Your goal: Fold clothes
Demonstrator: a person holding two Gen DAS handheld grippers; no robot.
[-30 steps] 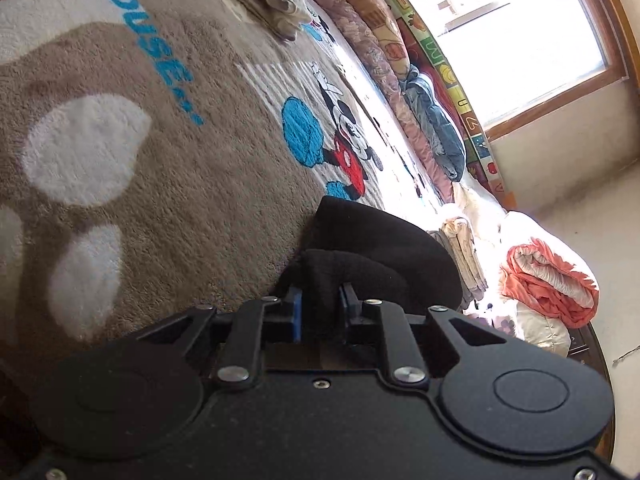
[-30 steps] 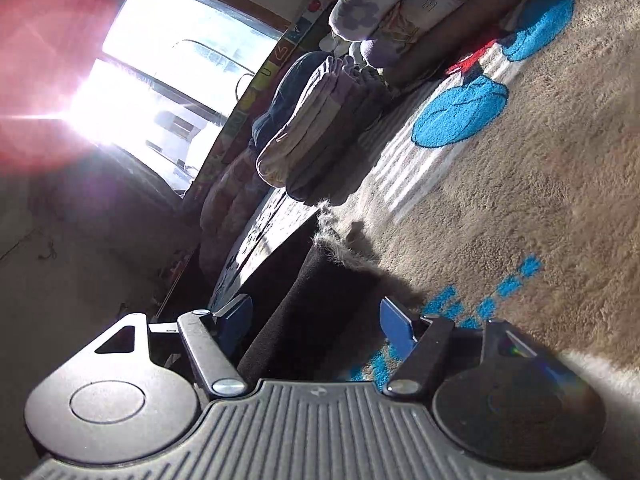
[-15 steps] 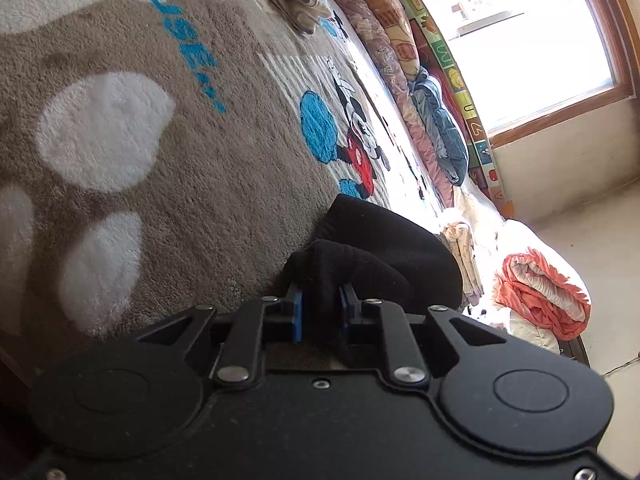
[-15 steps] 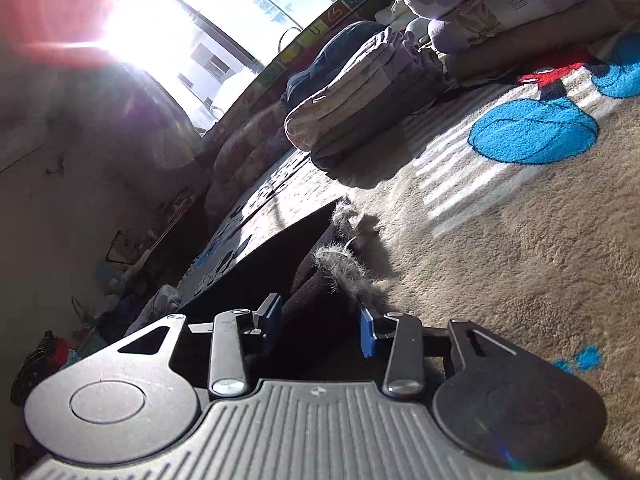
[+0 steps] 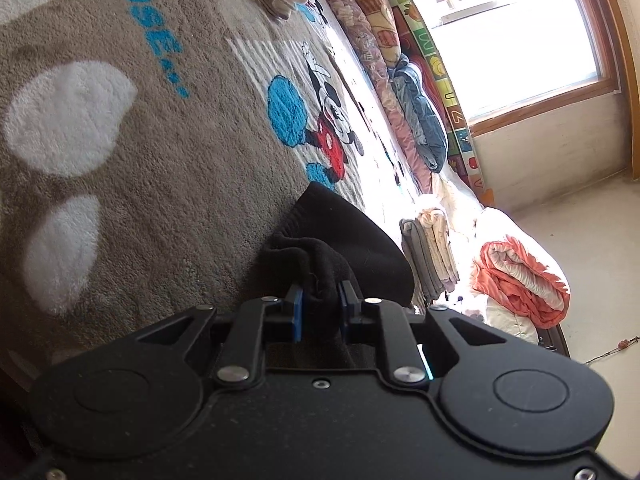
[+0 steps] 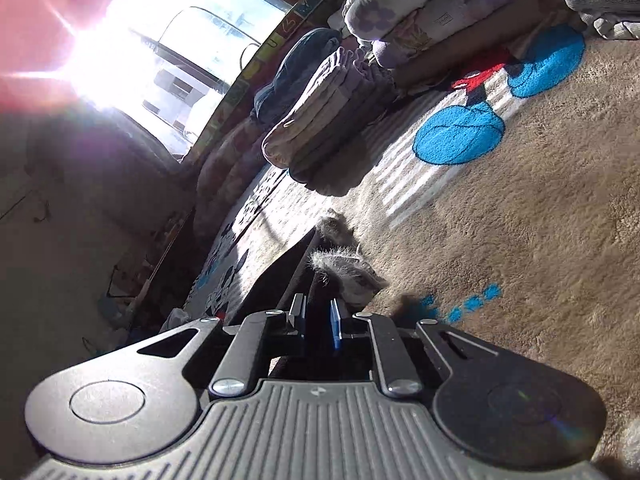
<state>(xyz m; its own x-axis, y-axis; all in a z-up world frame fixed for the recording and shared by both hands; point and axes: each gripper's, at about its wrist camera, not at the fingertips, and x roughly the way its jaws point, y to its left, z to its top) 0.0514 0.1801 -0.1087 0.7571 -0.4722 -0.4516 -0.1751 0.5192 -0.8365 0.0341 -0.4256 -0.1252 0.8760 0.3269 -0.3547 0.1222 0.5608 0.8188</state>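
Black fleece garment (image 5: 348, 240) lies on the brown Mickey Mouse blanket (image 5: 168, 168) and both tongs pinch it. The left tongs (image 5: 320, 306) are closed on a bunched fold. The right tongs (image 6: 318, 320) are closed on its edge, beside folded clothes (image 6: 328, 120) stacked near the window (image 5: 516, 28).

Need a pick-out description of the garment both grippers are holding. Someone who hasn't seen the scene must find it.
Start from the big brown plush blanket with the cartoon mouse and blue lettering. At its near edge lies the black garment, pinched by the left gripper and right gripper. It is the only plain black piece; the folded stacks nearby are pale or patterned.
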